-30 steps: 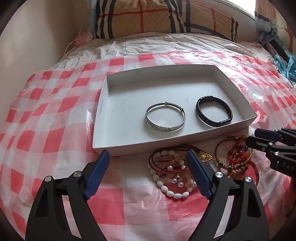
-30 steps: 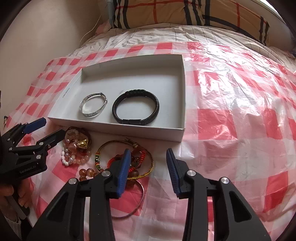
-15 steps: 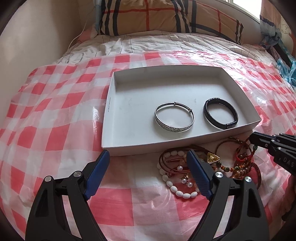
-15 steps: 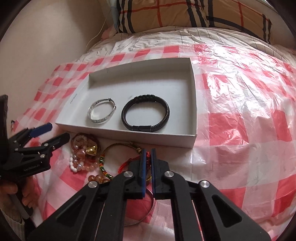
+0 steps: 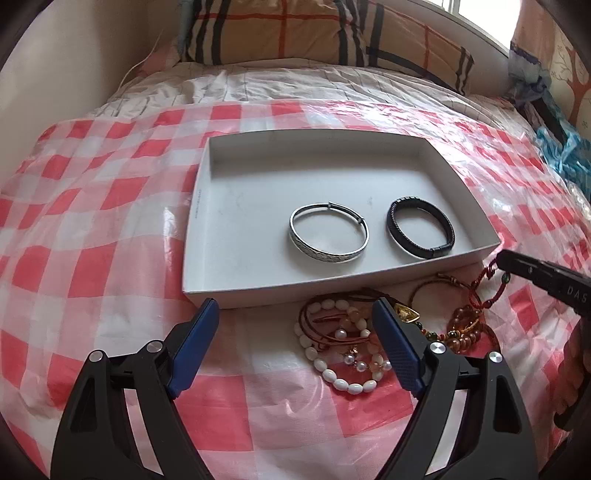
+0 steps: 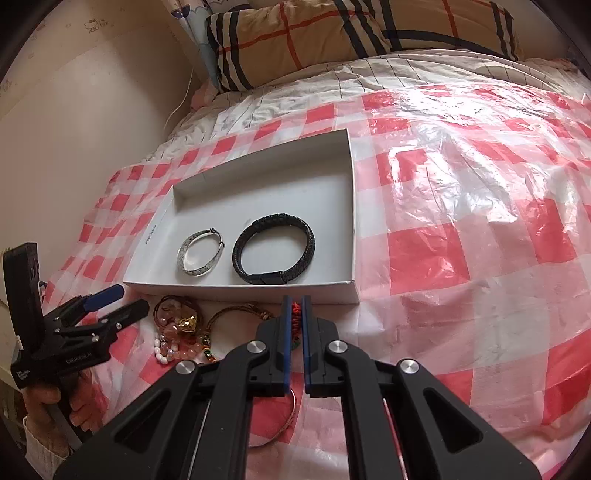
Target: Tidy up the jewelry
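Note:
A white shallow box (image 5: 236, 295) (image 6: 332, 286) lies on the bed, holding a silver bangle (image 5: 328, 236) (image 6: 201, 253) and a black braided bracelet (image 5: 421, 230) (image 6: 273, 249). My right gripper (image 6: 294, 306) (image 5: 498, 262) is shut on a red cord bracelet (image 5: 484, 284) (image 6: 295, 314), lifted just off the pile by the box's front right corner. My left gripper (image 5: 295, 317) is open and empty in front of the box. A pile of beaded bracelets (image 5: 347, 343) (image 6: 181, 332) lies between its fingers and to the right.
A red-and-white checked plastic sheet (image 5: 92, 240) (image 6: 480, 240) covers the bed. A plaid pillow (image 5: 314, 33) (image 6: 332, 40) lies at the back, a wall on the left. A thin silver bangle (image 6: 284, 421) lies under my right gripper.
My right gripper went from open to shut on the red cord bracelet and has lifted it toward the box. My left gripper stayed open, drawing back slightly.

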Motion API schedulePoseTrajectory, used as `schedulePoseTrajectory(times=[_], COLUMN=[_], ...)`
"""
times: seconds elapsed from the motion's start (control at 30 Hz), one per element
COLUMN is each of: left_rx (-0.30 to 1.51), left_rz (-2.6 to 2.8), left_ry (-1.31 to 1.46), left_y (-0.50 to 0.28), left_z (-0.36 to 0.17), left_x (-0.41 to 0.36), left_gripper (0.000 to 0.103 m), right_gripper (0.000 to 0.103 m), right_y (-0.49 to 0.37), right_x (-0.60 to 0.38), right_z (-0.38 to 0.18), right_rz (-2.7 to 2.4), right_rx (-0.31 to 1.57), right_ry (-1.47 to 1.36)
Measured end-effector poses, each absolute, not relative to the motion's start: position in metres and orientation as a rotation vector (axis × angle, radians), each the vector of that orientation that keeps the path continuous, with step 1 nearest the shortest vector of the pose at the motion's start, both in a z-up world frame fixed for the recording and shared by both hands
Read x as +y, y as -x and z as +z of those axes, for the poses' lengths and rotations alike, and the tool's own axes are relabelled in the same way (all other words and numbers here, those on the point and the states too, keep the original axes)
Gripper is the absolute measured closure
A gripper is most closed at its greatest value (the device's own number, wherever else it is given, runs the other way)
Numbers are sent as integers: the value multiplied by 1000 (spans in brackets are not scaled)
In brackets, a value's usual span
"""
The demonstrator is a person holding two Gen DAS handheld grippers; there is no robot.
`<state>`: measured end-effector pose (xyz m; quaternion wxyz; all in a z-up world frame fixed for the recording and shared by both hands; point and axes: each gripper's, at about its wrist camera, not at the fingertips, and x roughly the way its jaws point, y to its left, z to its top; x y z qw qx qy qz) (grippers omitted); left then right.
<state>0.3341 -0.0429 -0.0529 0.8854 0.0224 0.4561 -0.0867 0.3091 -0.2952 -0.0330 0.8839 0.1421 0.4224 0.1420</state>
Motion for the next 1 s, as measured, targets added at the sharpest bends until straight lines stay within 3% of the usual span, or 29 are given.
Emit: schedulePoseTrajectory(times=[0.33,0.5,0.53,0.6,0.63,0.73,1.0], left_rx=[951,1012,1035,1073,1082,1076,1000], left_rz=[-185,-172,-177,-205,-212,-241,-314], left_ry=[-138,19,58,113,114,91,39], left_y=[-337,-357,-360,-362,-361,-355,-336], left_z=[-65,-77,-79,-83,-84,-79,-54], left_x=[-64,-49,-45,-40,-39,-41,-42], left_gripper=[19,20,27,56,77,96,96], right_gripper=[97,97,97,97,97,97,97], right_y=[-309,-308,-308,-307,-307,-307,-307], right_x=[-301,-295,-294,-294,-294,-294,-294], right_z=[-30,-28,-28,-29,-29,-29,-29], right_rz=[323,344,347,351,352,351,341], right_rx=[869,870,872,873,874,874,869], right_ry=[-365,-362,-361,-362,-364,-368,-356])
